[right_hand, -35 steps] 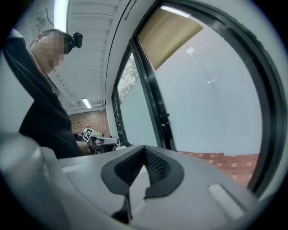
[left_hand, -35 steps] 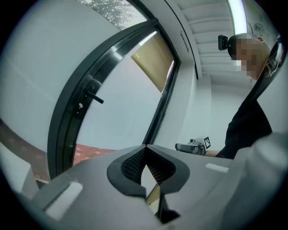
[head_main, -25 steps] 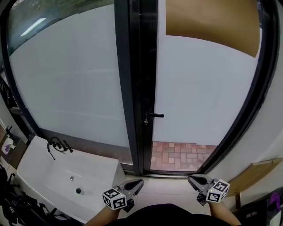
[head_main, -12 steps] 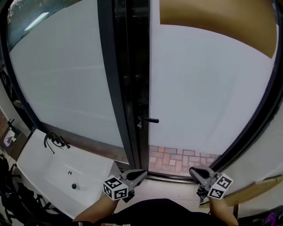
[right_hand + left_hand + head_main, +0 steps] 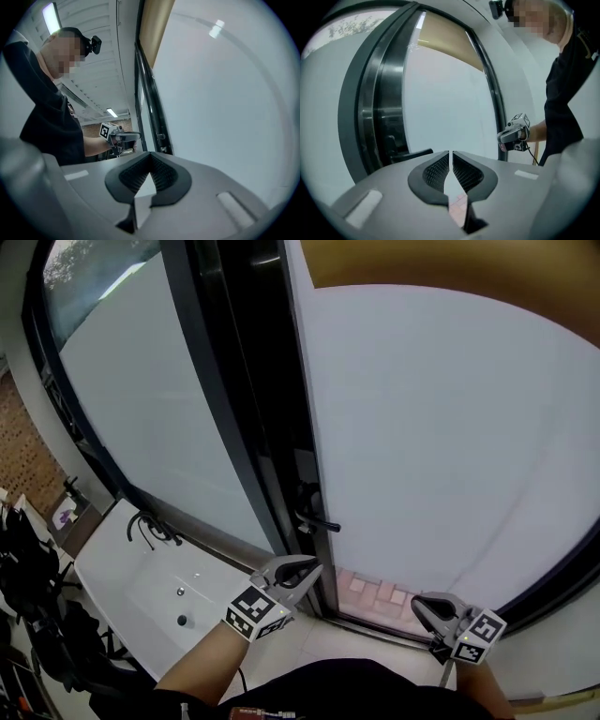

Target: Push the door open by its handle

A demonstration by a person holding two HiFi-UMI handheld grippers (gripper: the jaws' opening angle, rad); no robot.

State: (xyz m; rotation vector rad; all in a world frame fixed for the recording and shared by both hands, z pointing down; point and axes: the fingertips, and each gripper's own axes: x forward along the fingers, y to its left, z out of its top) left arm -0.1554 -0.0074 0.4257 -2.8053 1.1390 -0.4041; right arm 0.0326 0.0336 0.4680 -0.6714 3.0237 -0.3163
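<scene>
Both of your grippers are empty. The left gripper (image 5: pixel 451 152) has its jaws all but together, with only a thin slit between the tips and nothing in it. The right gripper (image 5: pixel 150 155) has its tips meeting.

In the head view your left gripper (image 5: pixel 309 568) points up at the door, below the black lever handle (image 5: pixel 317 521) and close to it but not touching. In the left gripper view that handle (image 5: pixel 410 154) sits just above and left of the jaws. Your right gripper (image 5: pixel 419 602) hangs lower and well off to the right, in front of the frosted glass door panel (image 5: pixel 441 446).

The handle sits on the panel's left edge, beside the black door frame (image 5: pixel 244 409). What looks like a brown paper sheet (image 5: pixel 450 263) covers the top of the glass. Brick paving (image 5: pixel 375 592) shows at the foot of the door. A white sink (image 5: pixel 122 601) with a dark faucet (image 5: pixel 150 526) stands to the left of your left arm.
</scene>
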